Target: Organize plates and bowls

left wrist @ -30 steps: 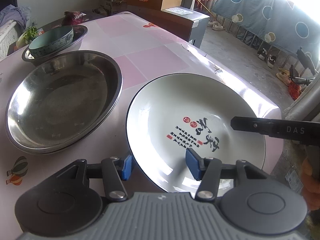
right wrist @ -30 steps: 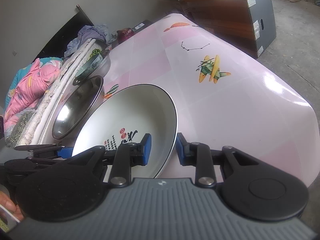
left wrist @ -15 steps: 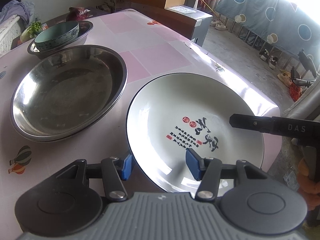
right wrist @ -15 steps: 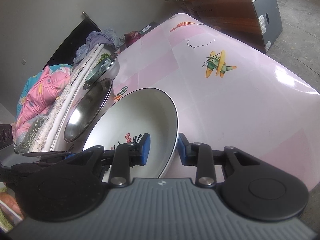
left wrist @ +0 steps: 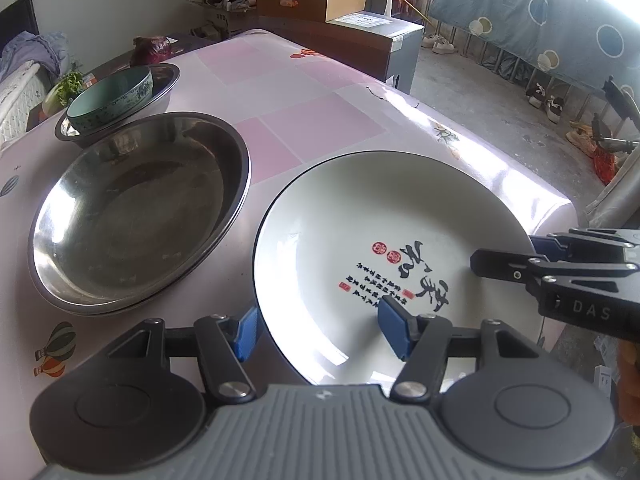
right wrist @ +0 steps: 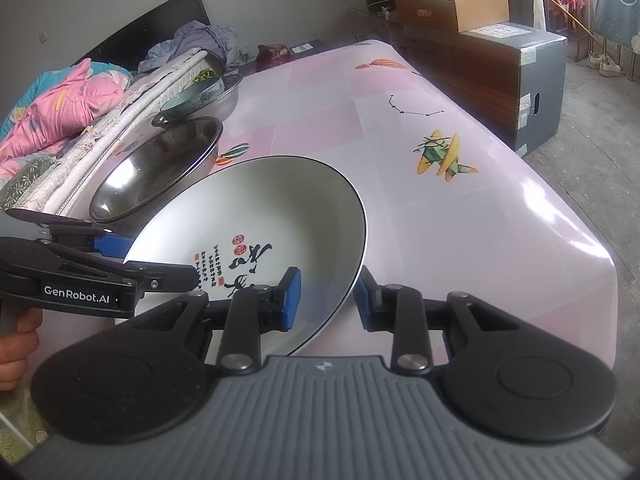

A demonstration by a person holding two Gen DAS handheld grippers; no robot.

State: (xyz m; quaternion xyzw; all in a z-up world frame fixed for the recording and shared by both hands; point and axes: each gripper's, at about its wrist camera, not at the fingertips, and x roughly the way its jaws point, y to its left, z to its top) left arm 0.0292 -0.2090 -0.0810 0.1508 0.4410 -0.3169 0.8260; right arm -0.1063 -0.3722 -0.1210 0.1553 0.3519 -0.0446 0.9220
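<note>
**Two grippers at one heavy, breakable plate**

Both grippers straddle the rim of the white plate (left wrist: 372,240), which sits at the near right corner of the pink table (left wrist: 304,80). The left gripper (left wrist: 316,334) spreads its jaws wide across the near rim. The right gripper (right wrist: 326,298) brackets the right rim, not yet pinching, it seems. I judge the ceramic stiff, glossy, slippery, so hold the rim. Further left lies the steel basin (left wrist: 136,208), and beyond it the green bowl (left wrist: 110,98).
</note>
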